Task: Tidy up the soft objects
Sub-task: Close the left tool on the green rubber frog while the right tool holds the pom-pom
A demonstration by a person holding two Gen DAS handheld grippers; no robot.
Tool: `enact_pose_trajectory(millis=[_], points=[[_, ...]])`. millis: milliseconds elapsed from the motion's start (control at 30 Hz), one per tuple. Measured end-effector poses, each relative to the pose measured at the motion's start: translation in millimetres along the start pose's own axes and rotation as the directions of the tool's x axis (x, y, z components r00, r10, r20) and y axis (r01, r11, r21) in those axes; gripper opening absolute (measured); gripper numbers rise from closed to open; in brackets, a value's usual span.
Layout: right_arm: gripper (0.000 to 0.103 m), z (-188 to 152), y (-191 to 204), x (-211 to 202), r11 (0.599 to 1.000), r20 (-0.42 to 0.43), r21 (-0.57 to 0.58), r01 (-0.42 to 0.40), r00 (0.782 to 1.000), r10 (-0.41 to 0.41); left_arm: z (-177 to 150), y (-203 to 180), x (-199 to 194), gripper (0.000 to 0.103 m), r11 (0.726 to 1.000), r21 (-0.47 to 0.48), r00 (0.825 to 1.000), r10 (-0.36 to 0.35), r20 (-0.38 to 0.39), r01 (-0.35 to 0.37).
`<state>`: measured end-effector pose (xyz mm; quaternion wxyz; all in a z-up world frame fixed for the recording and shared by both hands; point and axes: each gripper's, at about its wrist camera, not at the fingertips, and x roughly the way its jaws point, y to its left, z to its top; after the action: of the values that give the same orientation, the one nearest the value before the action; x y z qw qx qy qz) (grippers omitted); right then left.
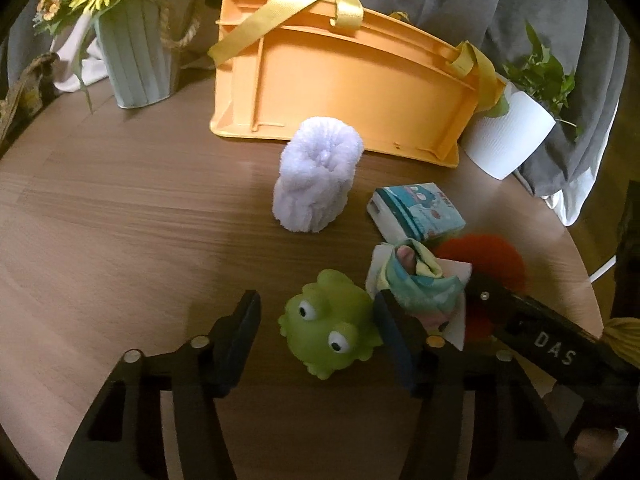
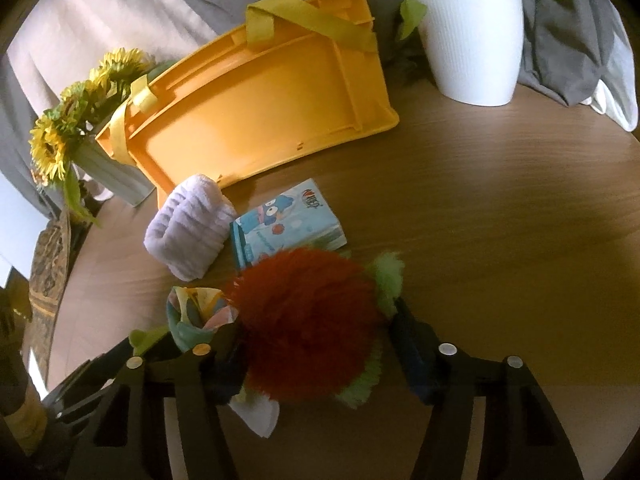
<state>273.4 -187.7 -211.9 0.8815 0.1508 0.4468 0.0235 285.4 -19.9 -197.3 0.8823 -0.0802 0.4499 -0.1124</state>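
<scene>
Left gripper (image 1: 316,322) jaws straddle the green frog toy (image 1: 330,326) at lower centre, not yet pressing; frog faces lower right. Right gripper (image 2: 316,336) jaws, half-wide, flank the red fuzzy ball (image 2: 304,320) on the counter (image 2: 500,220), contact unclear.

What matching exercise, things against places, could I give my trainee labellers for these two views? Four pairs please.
Things:
1. green frog toy
2. red fluffy ball
3. lilac fluffy roll
4. white plant pot

Places:
A. beside the end of the orange basket, at the table's far edge
B. between the left gripper fingers
C. between the right gripper fingers
D. lying just in front of the basket's long side

Pairs: 1-B, 2-C, 3-D, 4-A
</scene>
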Motion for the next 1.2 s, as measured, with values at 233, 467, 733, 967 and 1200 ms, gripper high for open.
enact_pose_trajectory(millis=[233, 467, 733, 967, 1200], points=[[0.051, 2.7, 3.0, 1.8, 1.000, -0.003, -0.019, -0.010, 1.000, 0.010, 0.0, -3.1, 0.2, 0.042, 1.000, -0.009, 1.000, -0.028, 0.000, 0.028], [0.044, 3.9, 5.2, -3.4, 0.999, 0.001, -0.037, -0.015, 1.000, 0.015, 1.1, -3.6, -7.6, 0.037, 1.000, -0.007, 1.000, 0.004, 0.023, -0.004], [0.042, 2.9, 5.9, -14.0, 0.999, 0.014, -0.044, -0.025, 1.000, 0.025, 0.6, -5.9, -22.6, 0.036, 0.998, 0.004, 0.995, 0.055, 0.079, -0.055], [0.041, 7.1, 8.2, -29.9, 0.998, 0.048, -0.059, -0.020, 0.999, 0.023, 6.4, -10.4, -40.1, 0.036, 0.998, -0.001, 0.990, 0.063, 0.125, -0.063], [0.041, 14.6, 11.8, -48.5, 0.998, 0.081, -0.064, -0.023, 0.996, 0.028, 15.1, -16.0, -57.7, 0.036, 0.999, -0.007, 0.985, 0.045, 0.166, -0.044]])
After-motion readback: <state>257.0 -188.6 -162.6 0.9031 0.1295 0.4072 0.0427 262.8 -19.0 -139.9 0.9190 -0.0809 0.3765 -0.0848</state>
